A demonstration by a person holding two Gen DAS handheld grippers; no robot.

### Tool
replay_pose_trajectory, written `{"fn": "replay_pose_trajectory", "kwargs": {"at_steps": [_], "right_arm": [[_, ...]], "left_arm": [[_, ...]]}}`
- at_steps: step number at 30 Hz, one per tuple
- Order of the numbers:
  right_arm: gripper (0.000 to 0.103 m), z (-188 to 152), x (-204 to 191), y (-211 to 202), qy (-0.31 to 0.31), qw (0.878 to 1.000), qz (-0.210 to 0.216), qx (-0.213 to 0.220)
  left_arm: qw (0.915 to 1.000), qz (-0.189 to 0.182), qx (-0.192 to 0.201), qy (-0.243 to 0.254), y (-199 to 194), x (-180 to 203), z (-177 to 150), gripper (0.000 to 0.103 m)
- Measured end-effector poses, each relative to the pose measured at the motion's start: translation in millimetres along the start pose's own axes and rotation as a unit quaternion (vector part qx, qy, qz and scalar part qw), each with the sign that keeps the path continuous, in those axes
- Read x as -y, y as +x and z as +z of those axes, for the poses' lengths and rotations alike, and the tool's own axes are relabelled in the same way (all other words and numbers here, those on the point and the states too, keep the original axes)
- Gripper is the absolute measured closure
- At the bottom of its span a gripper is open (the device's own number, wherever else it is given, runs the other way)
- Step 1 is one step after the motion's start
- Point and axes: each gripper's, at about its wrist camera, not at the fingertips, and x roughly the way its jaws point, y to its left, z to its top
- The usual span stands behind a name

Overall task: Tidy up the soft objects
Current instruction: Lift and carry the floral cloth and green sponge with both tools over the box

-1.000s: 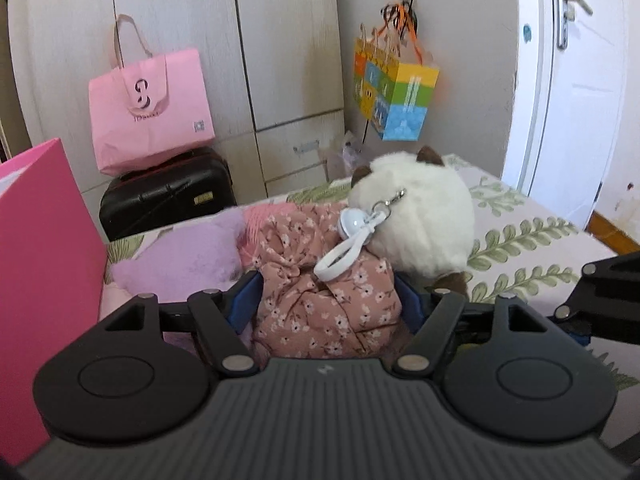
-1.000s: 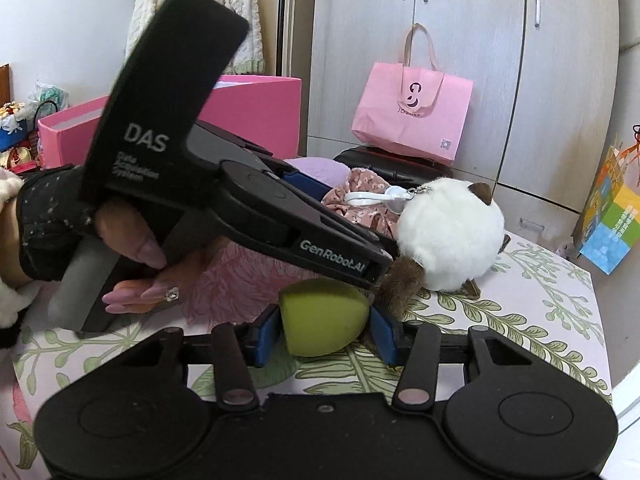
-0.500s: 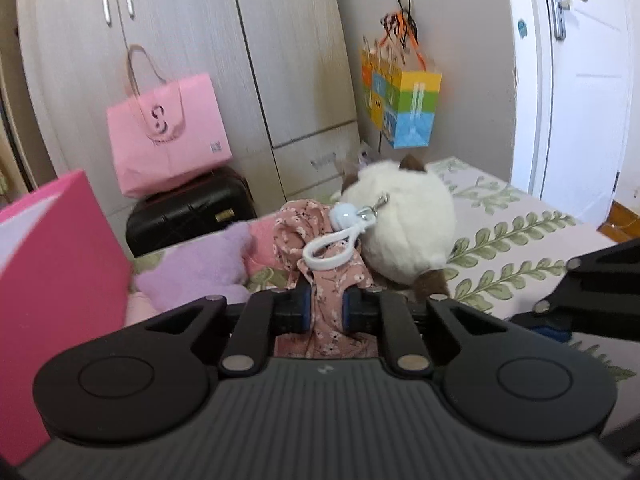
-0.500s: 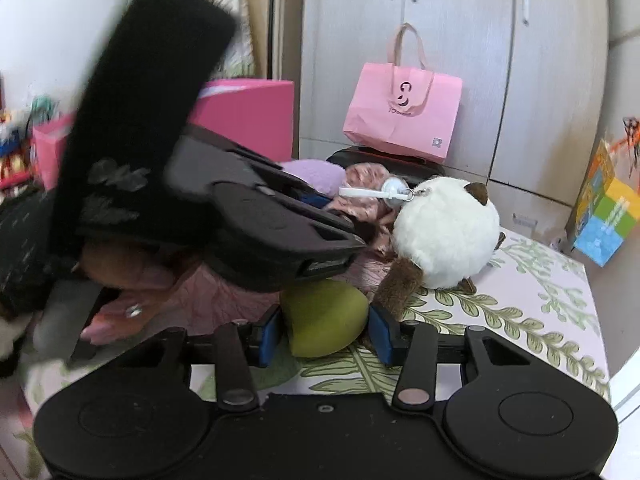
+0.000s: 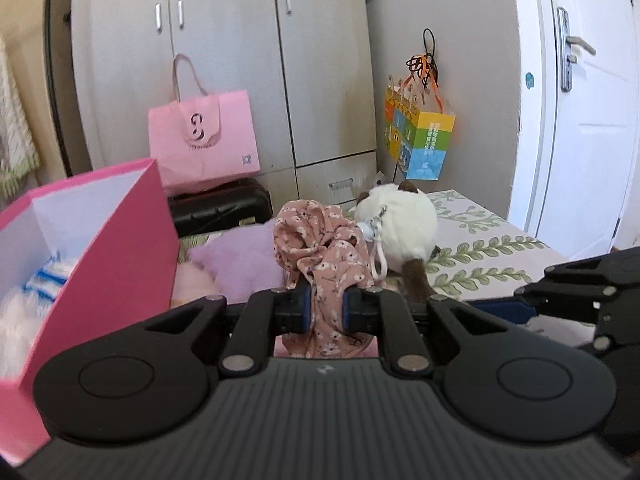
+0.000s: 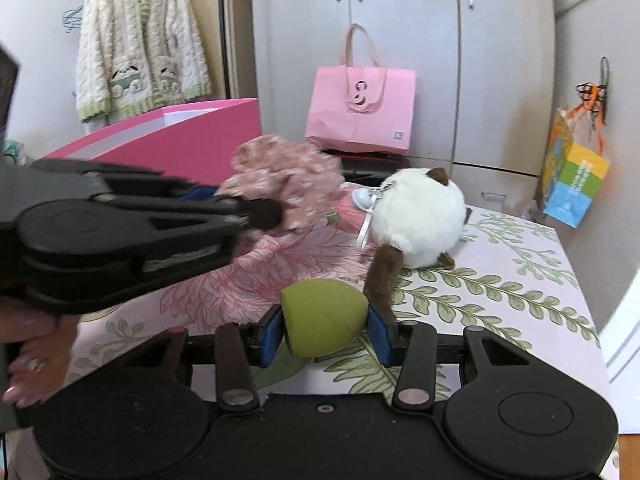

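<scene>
Since a second ago, the left gripper [image 5: 323, 312] has been closed on the floral pink cloth [image 5: 320, 252], and the bundle has been lifted off the bed [image 6: 500, 276] and carried toward the pink box [image 5: 120, 240]. Jaws are now clenched tight on a gathered fold; the rest of the cloth is bunched above and ahead of the fingertips. The right gripper [image 6: 324, 330] is seen pressed on both sides of the green sponge [image 6: 322, 316], its jaws having been drawn in slightly; the sponge's rounded tip points toward the camera's right, and it sits low over the bed's near edge.

Relation that matters: the open pink box stands to the left of the held cloth, close by, its mouth facing up, with striped and white soft items already inside. The left hand is judged the nearer one to it.

A white plush cat [image 5: 396, 232] and a lilac plush [image 5: 240, 260] are left on the leaf-patterned bed, mid-bed and toward the box. Wardrobe [image 5: 224, 60], pink bag [image 5: 204, 140], black suitcase [image 5: 220, 208] and white door [image 5: 580, 100] are noted behind.
</scene>
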Motion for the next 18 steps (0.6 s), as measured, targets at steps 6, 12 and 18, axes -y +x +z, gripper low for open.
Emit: {"fn": "replay_pose_trajectory", "kwargs": {"at_steps": [6,12,18], "right_arm": [[0.054,-3,-8,-9,0.01,1.0,-0.013,0.003],[0.054,-10,-21,-28,0.022,0.999,-0.024,0.004],[0.054,-19,-36,-44,0.011,0.999,-0.03,-0.007]], "left_arm": [[0.9993,-0.008,-0.022,-0.028,-18,-11,-9,0.09],[0.999,-0.005,-0.032,-0.033,-38,-16,-19,0.09],[0.998,-0.018,-0.048,-0.038,-59,-24,-31,0.09]]}}
